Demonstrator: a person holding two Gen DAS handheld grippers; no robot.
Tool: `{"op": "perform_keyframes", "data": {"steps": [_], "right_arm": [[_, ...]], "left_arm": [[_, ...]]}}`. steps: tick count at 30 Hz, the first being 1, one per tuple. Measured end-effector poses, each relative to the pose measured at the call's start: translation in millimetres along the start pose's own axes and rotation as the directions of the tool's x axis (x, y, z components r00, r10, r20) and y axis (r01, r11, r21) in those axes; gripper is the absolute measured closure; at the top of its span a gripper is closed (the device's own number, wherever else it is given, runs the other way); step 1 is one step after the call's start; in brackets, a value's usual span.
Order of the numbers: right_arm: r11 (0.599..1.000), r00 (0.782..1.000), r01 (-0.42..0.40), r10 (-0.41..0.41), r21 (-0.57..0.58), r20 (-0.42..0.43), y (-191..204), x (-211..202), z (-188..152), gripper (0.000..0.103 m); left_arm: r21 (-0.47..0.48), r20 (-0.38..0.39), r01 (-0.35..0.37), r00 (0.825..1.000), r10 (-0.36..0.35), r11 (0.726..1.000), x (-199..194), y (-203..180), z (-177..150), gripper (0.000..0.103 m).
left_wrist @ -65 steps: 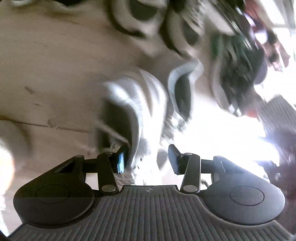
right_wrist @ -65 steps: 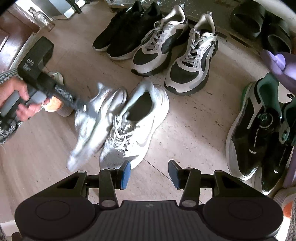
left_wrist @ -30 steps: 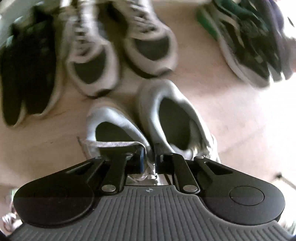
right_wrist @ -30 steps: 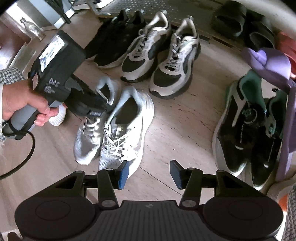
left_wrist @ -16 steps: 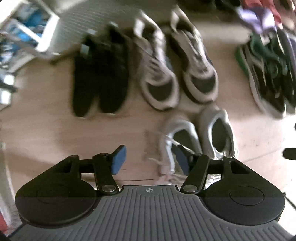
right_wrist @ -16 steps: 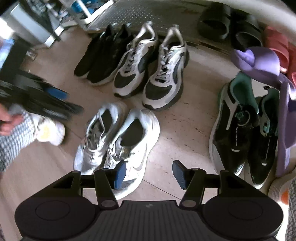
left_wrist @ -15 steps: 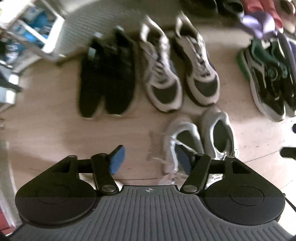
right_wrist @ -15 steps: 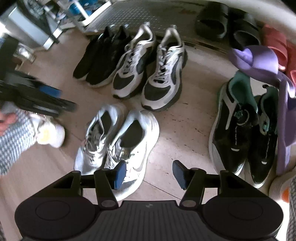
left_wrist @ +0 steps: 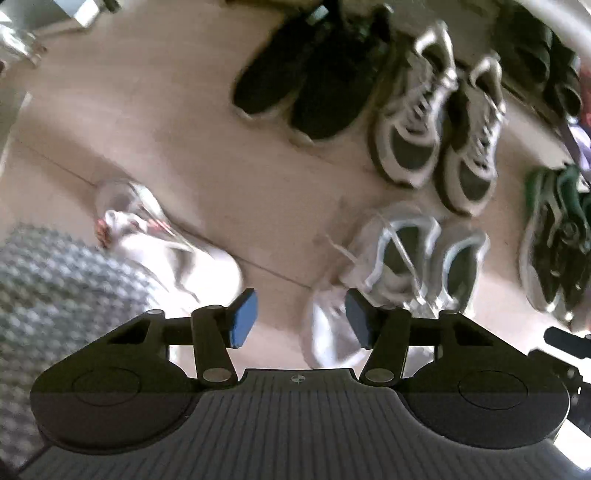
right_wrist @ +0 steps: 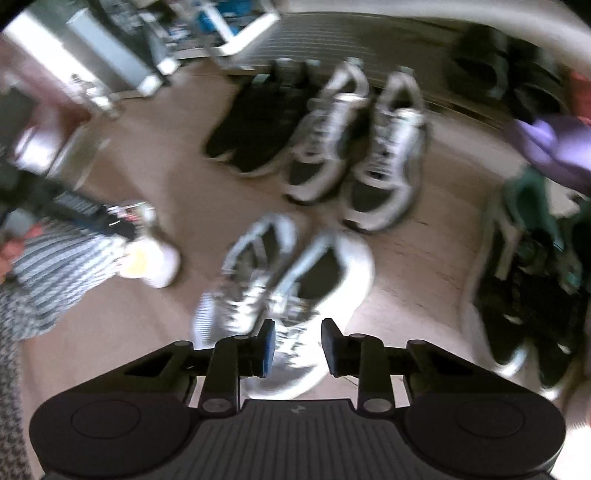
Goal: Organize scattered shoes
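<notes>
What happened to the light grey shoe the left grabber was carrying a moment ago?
The left hand-held gripper set the light grey shoe down beside its partner, let go and pulled up and away; its jaws are now closing with nothing between them. The right hand-held gripper has shifted slightly, its jaws closing, also empty. The black pair and grey-and-black pair have stayed in place.

You're standing on a pale tiled floor (left_wrist: 155,110) with a dark joint line crossing it. A ribbed grey mat (right_wrist: 369,33) lies at twelve o'clock in your right view. At eleven o'clock sits a blurred white shelf frame (right_wrist: 229,29) holding blue items. Checked trouser fabric (left_wrist: 55,280) fills nine o'clock in your left view.
</notes>
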State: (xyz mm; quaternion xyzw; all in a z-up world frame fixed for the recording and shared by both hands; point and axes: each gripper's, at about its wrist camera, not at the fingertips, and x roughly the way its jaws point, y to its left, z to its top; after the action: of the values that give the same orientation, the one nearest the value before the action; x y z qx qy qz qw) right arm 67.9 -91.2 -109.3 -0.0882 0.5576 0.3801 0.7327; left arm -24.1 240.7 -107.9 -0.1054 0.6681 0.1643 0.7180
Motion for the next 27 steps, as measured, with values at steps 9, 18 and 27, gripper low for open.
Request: {"op": "perform_keyframes", "data": {"steps": [9,18,27], "right_arm": [[0.98,0.996,-0.016,-0.002,-0.198,-0.091,64,113,75,0.04],[0.958,0.938,0.03,-0.126,-0.286,-0.324,78,211,131,0.022],[0.852,0.854,0.052,-0.308,-0.52,-0.419,112,268,111,0.061]], "left_arm": [[0.025,0.047,-0.095,0.994,0.094,0.995,-11,23,14,0.02],[-0.063,0.038,-0.046,0.998,0.049,0.997,-11,49,24,0.019],[-0.125,0.056,-0.055,0.996,0.062,0.991,-16,64,28,0.018]]}}
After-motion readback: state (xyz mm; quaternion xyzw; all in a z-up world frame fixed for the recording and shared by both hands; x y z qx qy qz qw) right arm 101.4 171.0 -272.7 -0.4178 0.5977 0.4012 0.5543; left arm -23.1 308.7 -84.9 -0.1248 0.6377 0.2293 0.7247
